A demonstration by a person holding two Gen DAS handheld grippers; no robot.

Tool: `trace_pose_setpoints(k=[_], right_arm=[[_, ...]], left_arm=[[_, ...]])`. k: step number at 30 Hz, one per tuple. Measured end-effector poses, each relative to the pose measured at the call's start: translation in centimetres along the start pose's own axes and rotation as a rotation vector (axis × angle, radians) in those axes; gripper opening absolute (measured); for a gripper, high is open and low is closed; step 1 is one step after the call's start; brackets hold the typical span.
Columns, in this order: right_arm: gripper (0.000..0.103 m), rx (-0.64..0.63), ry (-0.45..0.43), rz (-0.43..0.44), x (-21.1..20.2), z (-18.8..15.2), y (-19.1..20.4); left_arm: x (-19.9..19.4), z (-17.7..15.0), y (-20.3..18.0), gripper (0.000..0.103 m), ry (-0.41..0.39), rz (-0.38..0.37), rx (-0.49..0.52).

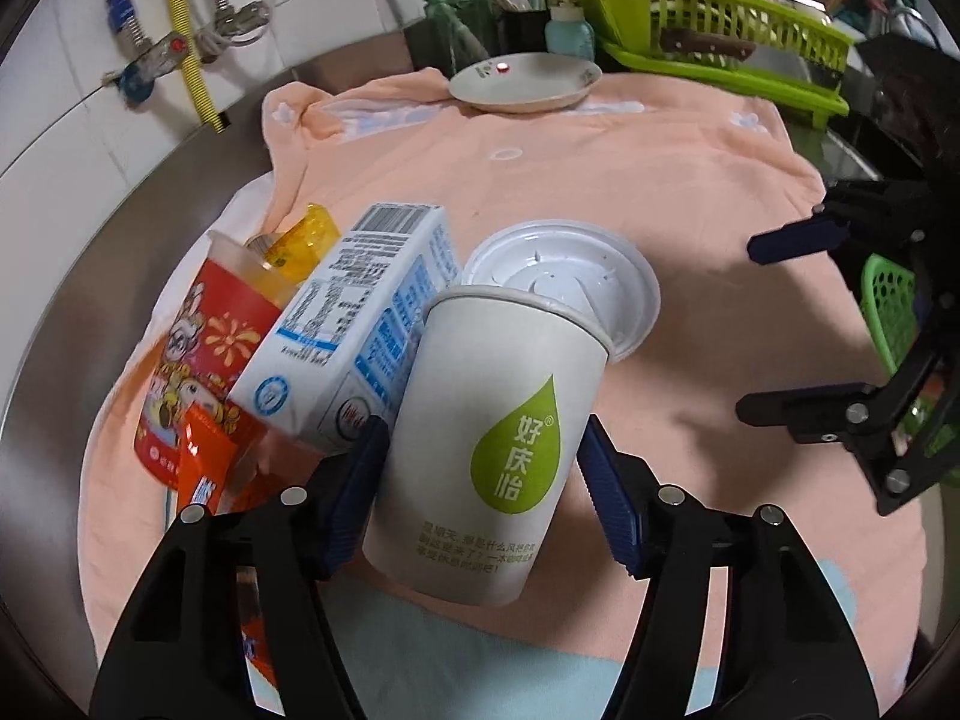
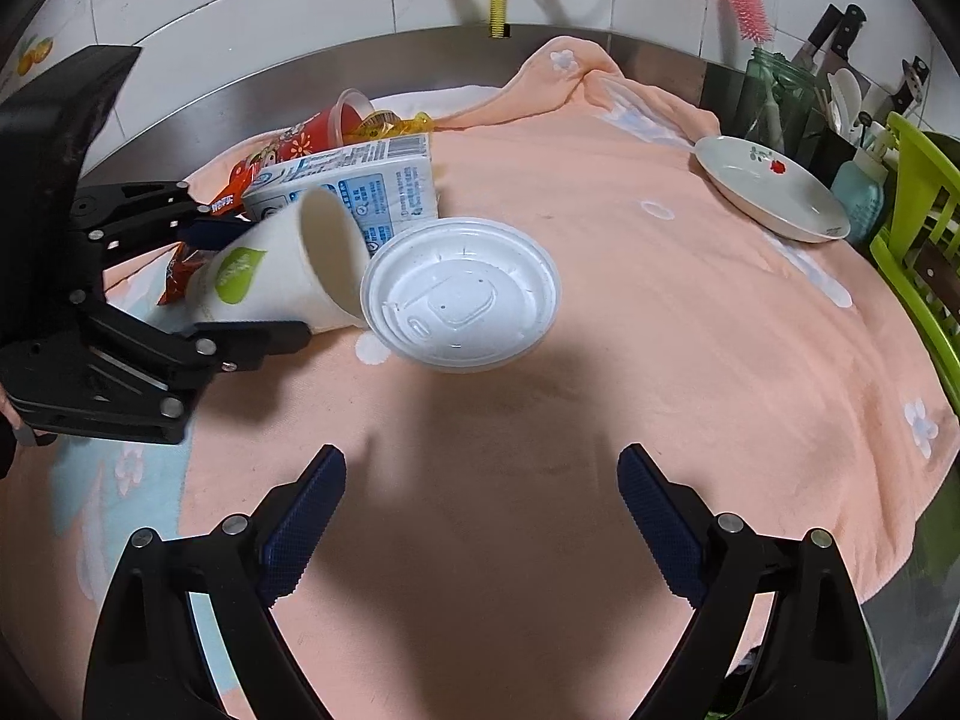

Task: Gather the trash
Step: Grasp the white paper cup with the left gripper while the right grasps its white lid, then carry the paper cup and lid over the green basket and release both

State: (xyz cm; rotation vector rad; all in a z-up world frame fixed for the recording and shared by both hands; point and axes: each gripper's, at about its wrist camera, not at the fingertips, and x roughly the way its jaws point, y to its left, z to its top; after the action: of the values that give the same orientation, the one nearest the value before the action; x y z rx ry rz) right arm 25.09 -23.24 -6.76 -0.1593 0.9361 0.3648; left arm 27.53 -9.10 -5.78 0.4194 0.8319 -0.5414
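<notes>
the left gripper (image 1: 480,492) has its pads on both sides of the white paper cup (image 1: 486,438), pinching it as it tilts above the peach towel (image 1: 660,210). the cup's rim overlaps the white lid (image 2: 462,291), beside the milk carton (image 1: 360,324). the right gripper (image 2: 480,516) hangs spread and empty over bare towel, with the lid ahead of its fingertips.

White paper cup (image 1: 486,450) reads "好庆怡".
</notes>
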Motion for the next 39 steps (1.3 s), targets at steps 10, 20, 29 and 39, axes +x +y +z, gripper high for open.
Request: trace_pose_setpoints(k=[10, 20, 29, 39], right_arm=[[0.09, 0.014, 0.016, 0.039, 2.5, 2.1, 0.1], [0.093, -0.001, 0.069, 0.028, 5.8, 5.2, 0.6], [0.093, 0.043, 0.069, 0.074, 7.3, 6.8, 0.4], [0.089, 0.028, 0.026, 0.038, 5.8, 6.0, 1.5]], left_arm=[[-3.9, -0.5, 1.3, 0.063, -0.095, -0.037, -0.119], [-6.6, -1.0, 2.3, 0.063, -0.164, -0.061, -0.177], [-7.4, -2.0, 3.0, 0.063, -0.169, -0.062, -0.206], [-7.9, -3.1, 2.8, 0.063, -0.161, -0.067, -0.231]])
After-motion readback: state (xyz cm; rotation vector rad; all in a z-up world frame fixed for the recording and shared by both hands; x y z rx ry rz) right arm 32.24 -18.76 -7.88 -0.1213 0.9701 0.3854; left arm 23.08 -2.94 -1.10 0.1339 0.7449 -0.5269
